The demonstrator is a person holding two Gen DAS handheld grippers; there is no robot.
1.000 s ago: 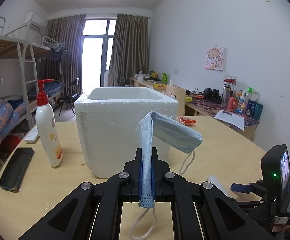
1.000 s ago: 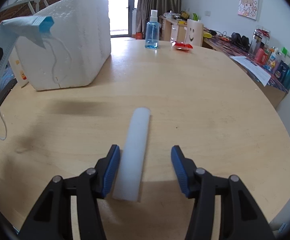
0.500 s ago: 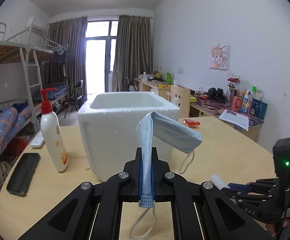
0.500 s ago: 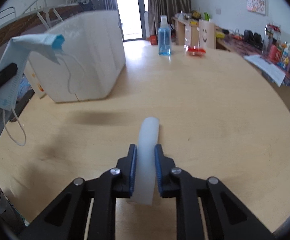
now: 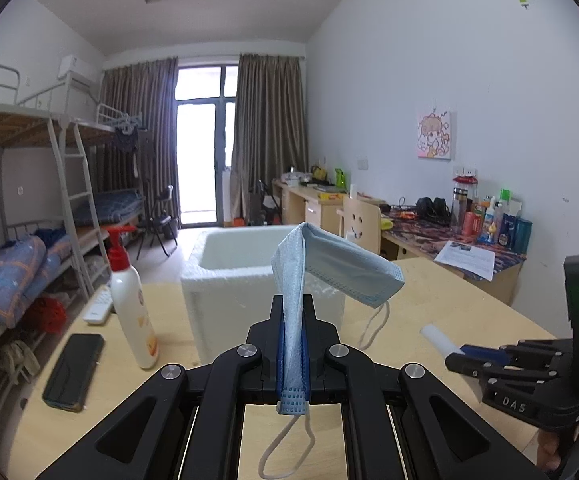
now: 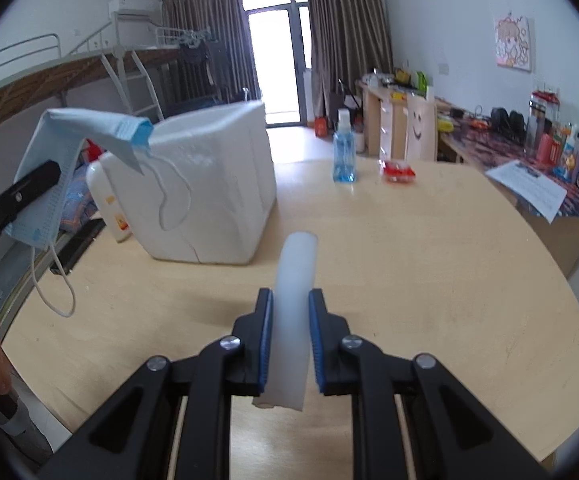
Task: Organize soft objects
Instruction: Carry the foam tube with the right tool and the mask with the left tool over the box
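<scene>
1. Nearest: left gripper (image 5: 292, 344), jaws clenched on a blue face mask (image 5: 329, 268) that folds over the pads, one ear loop dangling below the jaws, another at the far right end.
2. Right gripper (image 6: 289, 340), jaws clamped on a white foam stick (image 6: 295, 300), lifted clear of the table and pointing away toward the far side.
3. Underneath both: round light-wood table (image 6: 429, 280), bare grain across its right half.
4. Near left on the table: black phone (image 5: 73, 372) lying flat, and just beyond it an upright white pump bottle (image 5: 131, 304) with a red head.
5. Middle, left of centre: white foam box (image 5: 241, 280), open-topped; inside looks white, contents not discernible.
6. Farther on the table: blue spray bottle (image 6: 344, 152) standing, with a small red packet (image 6: 398, 170) just to its right, and a printed sheet (image 6: 529, 188) at the right edge.
7. Far left: bunk beds (image 5: 29, 208) with a ladder and rumpled bedding.
8. Far right: cluttered desks (image 5: 449, 228) along a white wall bearing a cartoon picture (image 5: 433, 136).
9. Farthest: brown curtains (image 5: 269, 136) framing a bright glass door.
</scene>
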